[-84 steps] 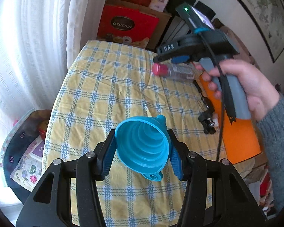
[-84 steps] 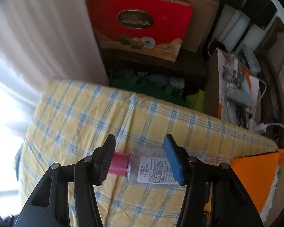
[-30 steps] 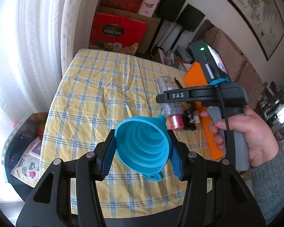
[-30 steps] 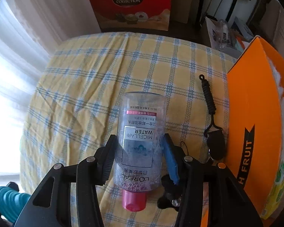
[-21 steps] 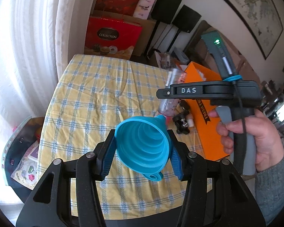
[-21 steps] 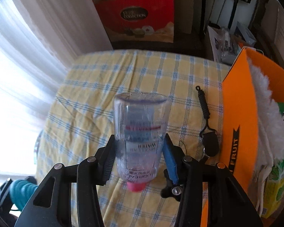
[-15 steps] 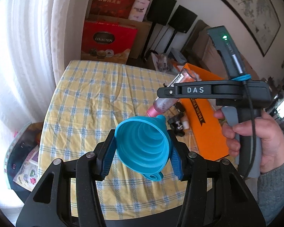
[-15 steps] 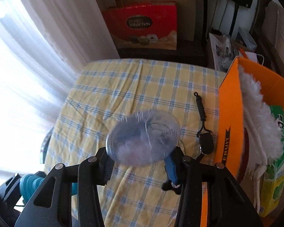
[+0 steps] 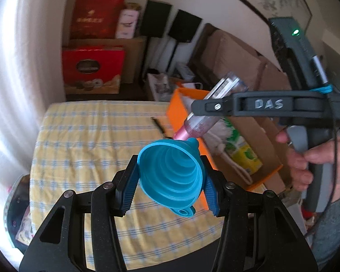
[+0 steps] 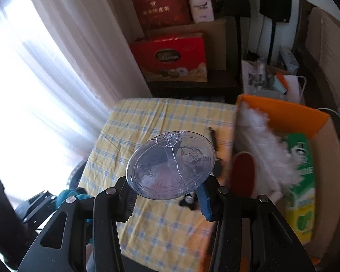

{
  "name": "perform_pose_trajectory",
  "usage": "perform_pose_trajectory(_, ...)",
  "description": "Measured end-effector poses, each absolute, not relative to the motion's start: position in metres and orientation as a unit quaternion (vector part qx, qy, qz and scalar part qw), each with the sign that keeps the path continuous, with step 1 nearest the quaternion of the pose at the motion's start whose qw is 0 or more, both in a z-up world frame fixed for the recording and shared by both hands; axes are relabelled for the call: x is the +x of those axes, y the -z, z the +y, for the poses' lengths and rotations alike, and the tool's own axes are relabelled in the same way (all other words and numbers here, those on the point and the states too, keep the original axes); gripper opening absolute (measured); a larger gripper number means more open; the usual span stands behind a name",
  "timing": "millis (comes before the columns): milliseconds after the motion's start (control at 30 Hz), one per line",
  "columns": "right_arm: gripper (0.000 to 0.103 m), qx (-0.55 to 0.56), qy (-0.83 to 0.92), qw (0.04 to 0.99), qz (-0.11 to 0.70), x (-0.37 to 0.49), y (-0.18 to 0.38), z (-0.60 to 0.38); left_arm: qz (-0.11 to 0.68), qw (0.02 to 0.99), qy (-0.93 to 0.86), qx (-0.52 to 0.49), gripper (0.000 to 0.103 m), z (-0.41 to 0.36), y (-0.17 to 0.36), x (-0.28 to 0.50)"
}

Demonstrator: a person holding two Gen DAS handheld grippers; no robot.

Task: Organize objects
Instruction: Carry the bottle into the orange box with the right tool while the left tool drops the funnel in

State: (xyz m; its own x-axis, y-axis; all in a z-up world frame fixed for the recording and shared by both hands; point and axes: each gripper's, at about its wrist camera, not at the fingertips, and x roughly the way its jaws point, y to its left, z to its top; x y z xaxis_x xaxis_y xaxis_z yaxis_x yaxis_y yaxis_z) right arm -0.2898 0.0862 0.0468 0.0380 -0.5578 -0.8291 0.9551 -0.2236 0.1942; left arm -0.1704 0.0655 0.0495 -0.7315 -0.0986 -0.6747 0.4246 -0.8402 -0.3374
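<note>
1 blue funnel (image 9: 171, 176) is pinched in the left gripper (image 9: 170, 189) jaws. 1 clear bottle (image 10: 171, 168) is pinched in the right gripper (image 10: 167, 198) jaws. Below: 1 yellow checked table (image 9: 86, 145), 1 orange box (image 10: 283, 113) at right.

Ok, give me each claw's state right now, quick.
Left claw: closed on the blue collapsible silicone funnel.
Right claw: closed on the clear plastic pink-capped bottle.
</note>
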Motion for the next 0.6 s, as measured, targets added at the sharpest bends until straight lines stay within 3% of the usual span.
perform_pose_trajectory(267, 0.046, 0.429, 0.681, 0.549, 0.224, -0.336, -0.072, 0.141, 0.231, 0.086, 0.904, 0.348, 0.048, 0.109, -0.056, -0.216)
perform_pose_trajectory(600, 0.046, 0.473, 0.688, 0.495, 0.242, -0.385, -0.035, 0.188, 0.205, 0.033, 0.896, 0.392, 0.048, 0.162, -0.040, -0.272)
